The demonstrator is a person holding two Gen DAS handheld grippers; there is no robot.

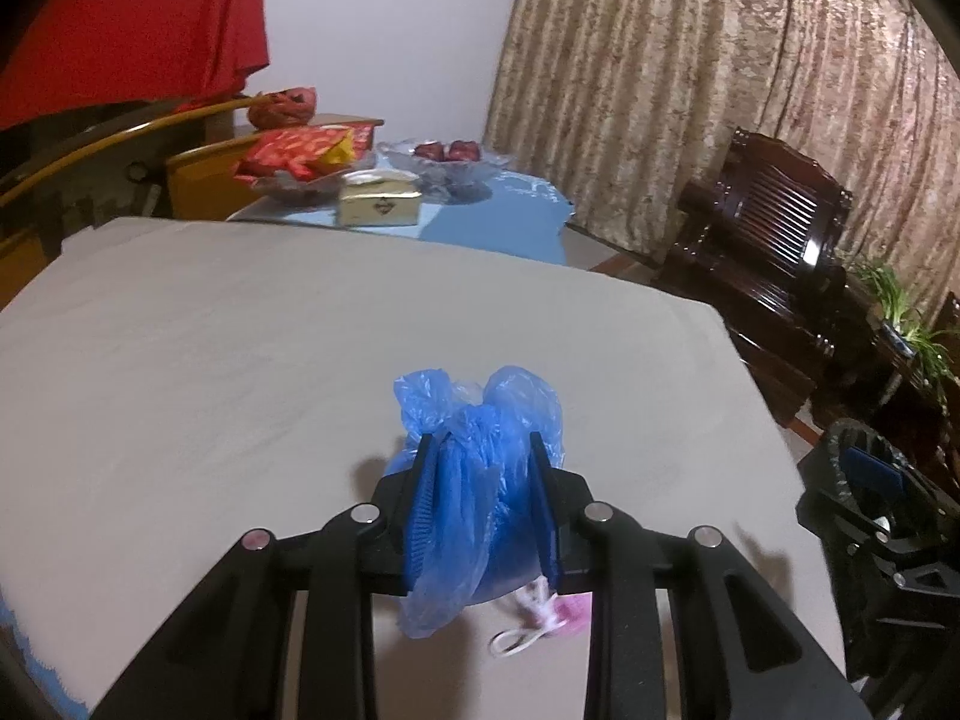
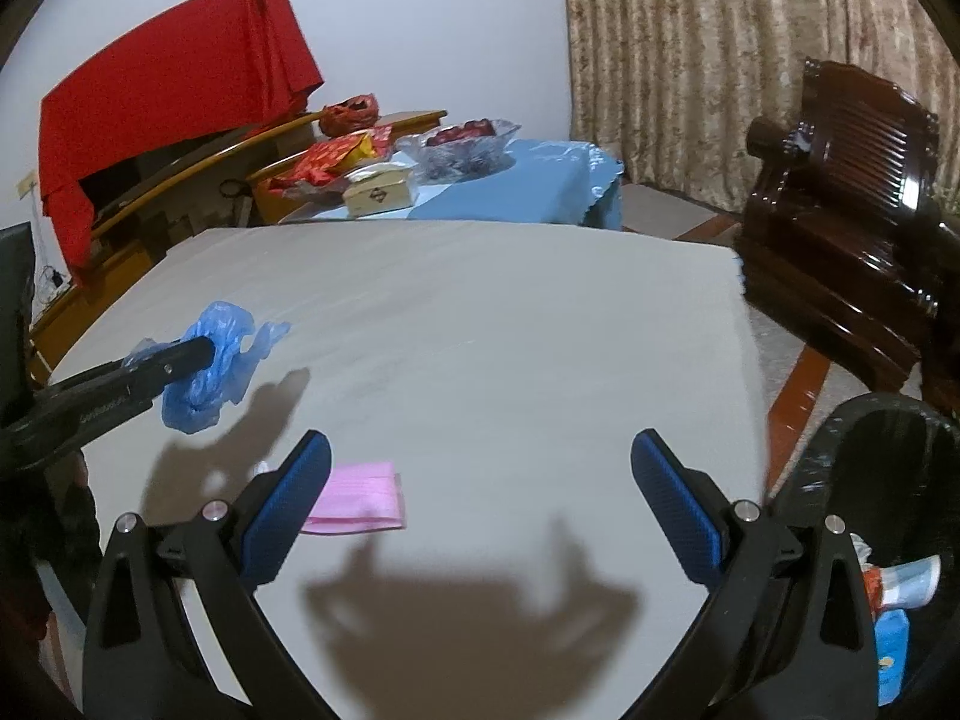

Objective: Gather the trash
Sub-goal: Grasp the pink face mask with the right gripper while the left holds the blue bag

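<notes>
My left gripper (image 1: pixel 480 456) is shut on a crumpled blue plastic bag (image 1: pixel 480 420) and holds it above the grey table (image 1: pixel 240 330). In the right wrist view the same bag (image 2: pixel 210 372) hangs from the left gripper (image 2: pixel 207 354) at the left. A pink face mask (image 2: pixel 360 498) lies flat on the table beside my right gripper's left finger; it also shows under the bag in the left wrist view (image 1: pixel 573 609). My right gripper (image 2: pixel 480 450) is open and empty above the table's near part. A black-lined trash bin (image 2: pixel 870 480) stands off the table's right edge.
The bin holds wrappers and a blue pack (image 2: pixel 891 654). Behind the grey table is a blue-clothed table (image 2: pixel 510 192) with a beige box (image 2: pixel 378 195), red snack packs and glass bowls. A dark wooden chair (image 2: pixel 852 192) stands at the right, before curtains.
</notes>
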